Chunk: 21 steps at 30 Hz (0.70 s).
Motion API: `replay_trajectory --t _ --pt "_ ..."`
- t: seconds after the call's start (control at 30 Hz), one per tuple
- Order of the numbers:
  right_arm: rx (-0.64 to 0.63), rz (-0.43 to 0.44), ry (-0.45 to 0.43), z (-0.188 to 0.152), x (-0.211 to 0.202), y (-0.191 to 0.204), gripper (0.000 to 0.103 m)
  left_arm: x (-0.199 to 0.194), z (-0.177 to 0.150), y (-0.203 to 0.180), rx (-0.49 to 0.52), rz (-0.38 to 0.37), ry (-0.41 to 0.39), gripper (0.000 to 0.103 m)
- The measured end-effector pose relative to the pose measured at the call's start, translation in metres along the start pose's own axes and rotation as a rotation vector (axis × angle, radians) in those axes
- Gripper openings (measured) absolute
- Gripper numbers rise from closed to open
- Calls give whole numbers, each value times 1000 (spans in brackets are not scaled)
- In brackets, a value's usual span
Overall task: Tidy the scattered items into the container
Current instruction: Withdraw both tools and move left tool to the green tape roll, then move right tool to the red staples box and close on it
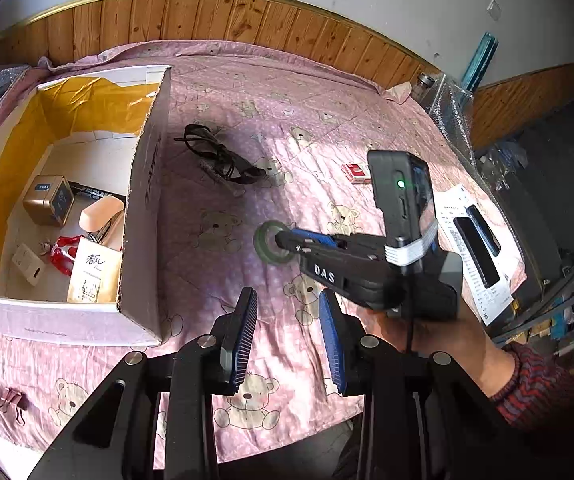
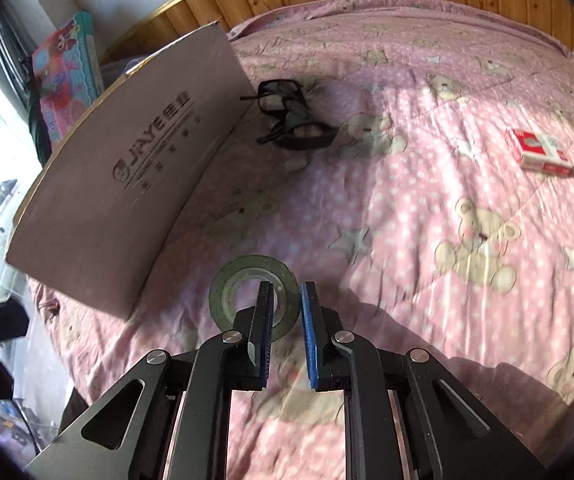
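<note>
A green tape roll (image 2: 223,280) is held by its ring wall in my right gripper (image 2: 285,292), one finger inside the hole and one outside. From the left wrist, the same roll (image 1: 263,242) hangs at the tip of the right gripper (image 1: 283,240), just above the pink bedspread and to the right of the open cardboard box (image 1: 143,184). My left gripper (image 1: 287,300) stands open and empty, nearer than the roll. Black glasses (image 1: 219,160) lie beside the box wall, and a red cigarette pack (image 1: 355,172) lies farther right.
The box holds a gold speaker (image 1: 49,200), a tissue pack (image 1: 95,276), a white charger (image 1: 27,266) and a red item (image 1: 63,256). A pink binder clip (image 1: 13,400) lies at the near left. A phone on paper (image 1: 475,240) sits at the bed's right edge.
</note>
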State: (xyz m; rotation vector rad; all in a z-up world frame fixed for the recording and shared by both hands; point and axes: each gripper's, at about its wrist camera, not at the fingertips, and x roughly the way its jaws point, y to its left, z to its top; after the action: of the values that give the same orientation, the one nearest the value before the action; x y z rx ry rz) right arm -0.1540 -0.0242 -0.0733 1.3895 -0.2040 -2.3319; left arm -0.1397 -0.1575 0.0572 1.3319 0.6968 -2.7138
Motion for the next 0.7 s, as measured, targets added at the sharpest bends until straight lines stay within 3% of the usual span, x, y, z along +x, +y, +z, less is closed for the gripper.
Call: replay_trajectory --t 0.03,0.13,0.27,0.33,0.43,0.57,0.7 --pt "-18 18 52 -11 5 4 17 1 -2 -1 0 -1 7 34" --pt "-60 -20 24 -18 -4 8 28 3 -5 -4 3 -4 15 34" --pt "6 -6 -75 9 -36 -9 31 -1 -6 -3 -3 -6 3 34" --pt "44 -87 -150 27 -53 -28 35 -2 -6 -1 -11 -3 -2 34" --pt "190 -268 -208 52 -61 -90 43 -2 -4 4 -29 -1 -8 34" --pt "299 -461 -188 78 -51 -160 45 5 -4 6 -33 -14 10 34" --pt "359 -461 -135 95 -35 -199 47 13 -4 3 -23 -30 27 34"
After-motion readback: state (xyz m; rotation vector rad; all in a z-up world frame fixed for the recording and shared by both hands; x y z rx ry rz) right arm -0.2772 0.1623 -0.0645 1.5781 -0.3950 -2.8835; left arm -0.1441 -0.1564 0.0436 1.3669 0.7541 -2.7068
